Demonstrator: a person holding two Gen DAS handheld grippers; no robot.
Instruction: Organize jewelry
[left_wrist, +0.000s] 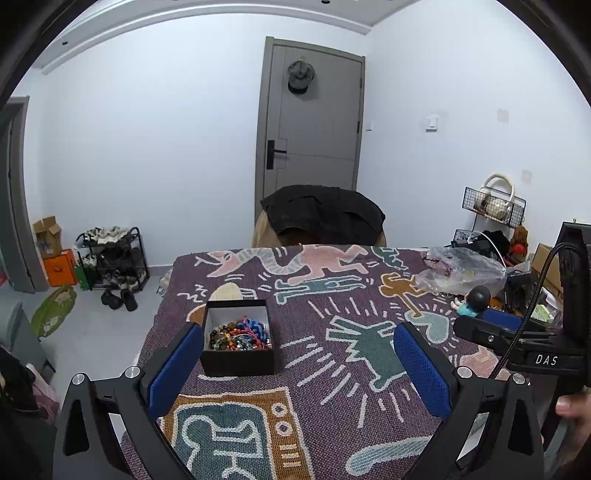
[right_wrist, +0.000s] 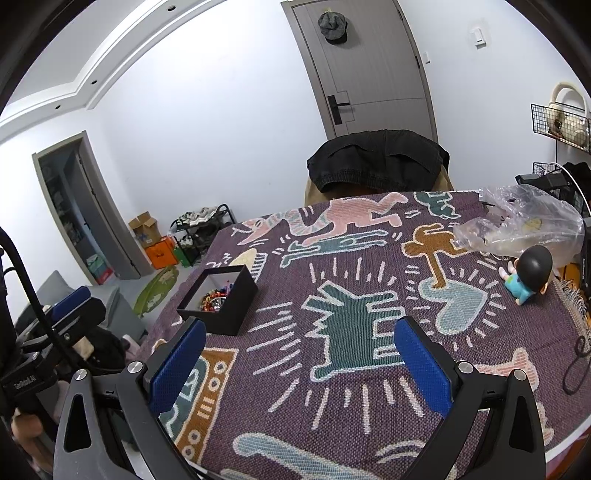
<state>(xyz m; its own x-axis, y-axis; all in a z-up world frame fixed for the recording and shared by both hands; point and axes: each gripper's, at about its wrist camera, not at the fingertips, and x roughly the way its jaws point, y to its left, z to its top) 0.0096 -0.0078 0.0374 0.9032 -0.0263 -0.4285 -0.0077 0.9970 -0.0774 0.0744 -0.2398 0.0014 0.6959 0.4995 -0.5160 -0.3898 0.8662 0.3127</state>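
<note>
A small black box (left_wrist: 238, 338) with a white lining stands open on the patterned table cloth (left_wrist: 332, 369). It holds a pile of colourful bead jewelry (left_wrist: 240, 336). My left gripper (left_wrist: 299, 345) is open and empty, hovering just behind the box, its left pad beside the box's left wall. In the right wrist view the box (right_wrist: 219, 301) is at left, with the beads (right_wrist: 216, 297) partly hidden by its wall. My right gripper (right_wrist: 299, 343) is open and empty above the cloth, to the right of the box.
A crumpled clear plastic bag (right_wrist: 524, 221) and a small doll figure (right_wrist: 528, 275) lie at the table's right side. A chair with a black jacket (right_wrist: 376, 158) stands at the far edge. A dark cable (right_wrist: 576, 365) lies at right.
</note>
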